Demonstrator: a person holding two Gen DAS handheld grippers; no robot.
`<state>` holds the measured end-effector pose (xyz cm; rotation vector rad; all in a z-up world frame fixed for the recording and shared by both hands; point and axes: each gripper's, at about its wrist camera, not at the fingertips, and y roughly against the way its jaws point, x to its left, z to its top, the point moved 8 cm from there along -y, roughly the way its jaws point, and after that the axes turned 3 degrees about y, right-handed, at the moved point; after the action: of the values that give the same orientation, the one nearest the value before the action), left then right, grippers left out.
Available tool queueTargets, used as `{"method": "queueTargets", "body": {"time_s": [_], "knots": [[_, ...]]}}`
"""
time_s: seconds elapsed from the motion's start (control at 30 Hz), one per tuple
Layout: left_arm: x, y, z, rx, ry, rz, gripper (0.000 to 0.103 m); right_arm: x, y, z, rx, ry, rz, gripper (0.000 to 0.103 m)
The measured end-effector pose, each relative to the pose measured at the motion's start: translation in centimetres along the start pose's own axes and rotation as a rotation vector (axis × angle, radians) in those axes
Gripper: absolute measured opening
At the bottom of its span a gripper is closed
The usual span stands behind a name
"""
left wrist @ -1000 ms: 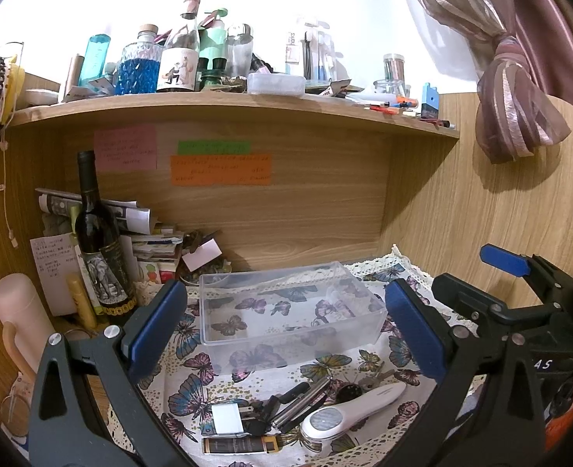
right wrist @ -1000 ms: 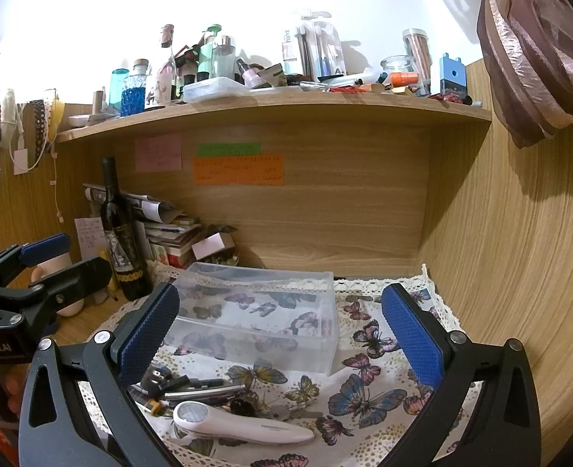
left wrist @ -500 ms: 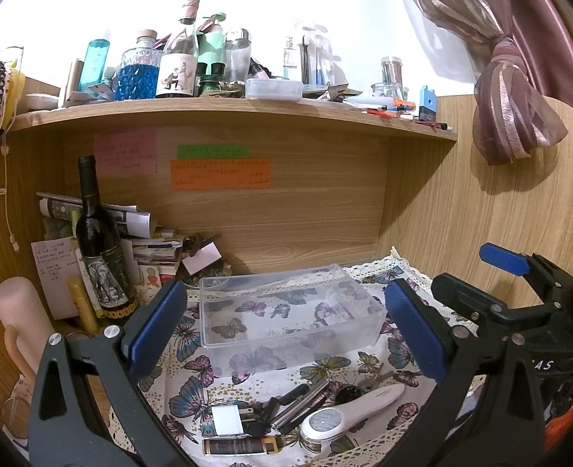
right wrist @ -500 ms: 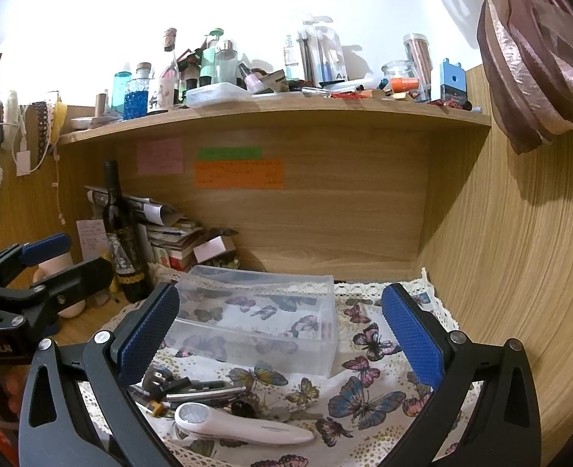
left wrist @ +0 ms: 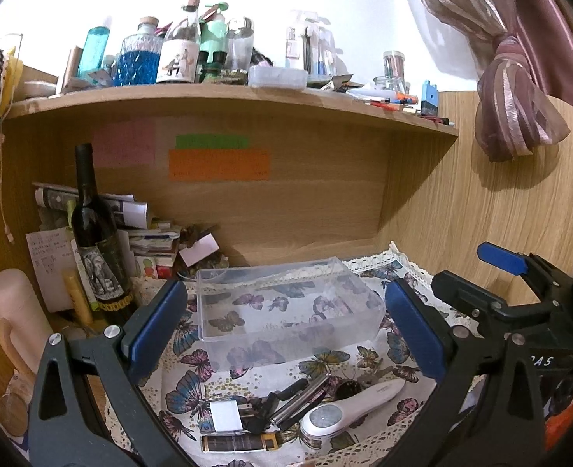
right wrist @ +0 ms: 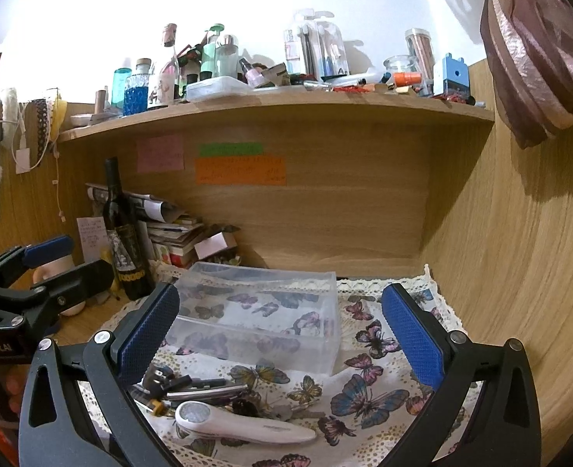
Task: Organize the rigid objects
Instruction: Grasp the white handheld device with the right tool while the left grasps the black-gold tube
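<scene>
A clear plastic box (left wrist: 286,307) (right wrist: 259,319) stands empty on a butterfly-print cloth (left wrist: 193,389) (right wrist: 368,393). In front of it lies a pile of small items: a white handheld device (left wrist: 348,404) (right wrist: 243,424), a silver and black clip-like tool (left wrist: 298,401) (right wrist: 197,389), a white plug (left wrist: 226,416) and a dark flat stick (left wrist: 239,443). My left gripper (left wrist: 286,334) is open and empty, above the pile and facing the box. My right gripper (right wrist: 278,334) is open and empty, to the right of the left one (right wrist: 33,295).
A dark wine bottle (left wrist: 95,241) (right wrist: 125,233) stands at the back left by stacked papers (left wrist: 142,233). A cluttered wooden shelf (left wrist: 228,97) (right wrist: 286,101) overhangs the niche. A wooden wall (right wrist: 519,272) closes the right side. A curtain (left wrist: 516,109) hangs upper right.
Both grippers have shifted only slightly; the view has tilted down a little. Nothing was picked up or moved.
</scene>
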<state>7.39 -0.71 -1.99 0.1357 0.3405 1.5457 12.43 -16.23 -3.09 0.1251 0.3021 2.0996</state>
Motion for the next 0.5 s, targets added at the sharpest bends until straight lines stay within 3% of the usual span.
{"method": "queueTargets", "body": {"time_s": [0.1,0.2,0.37,0.5], "knots": [[0.8,-0.5,-0.5,0.017,0.017,0.008,0.103,-0.3,-0.5,-0.6,0.013,-0.005,0.008,0.103],[2.1,-1.2,-1.3,0.054,0.029,0.039,0.084,-0.4,-1.4,-1.6,0.047,-0.005,0.016,0.102],[4.7,-2.5,-3.5,0.140,0.063,0.084,0.077,0.1,-3.3,-4.4,0.152,0.006,0.072,0.087],[6.3,-3.0,-5.7,0.200,0.073,0.126,0.076,1.2,-4.5,-6.8,0.235,0.023,0.125,0.086]]}}
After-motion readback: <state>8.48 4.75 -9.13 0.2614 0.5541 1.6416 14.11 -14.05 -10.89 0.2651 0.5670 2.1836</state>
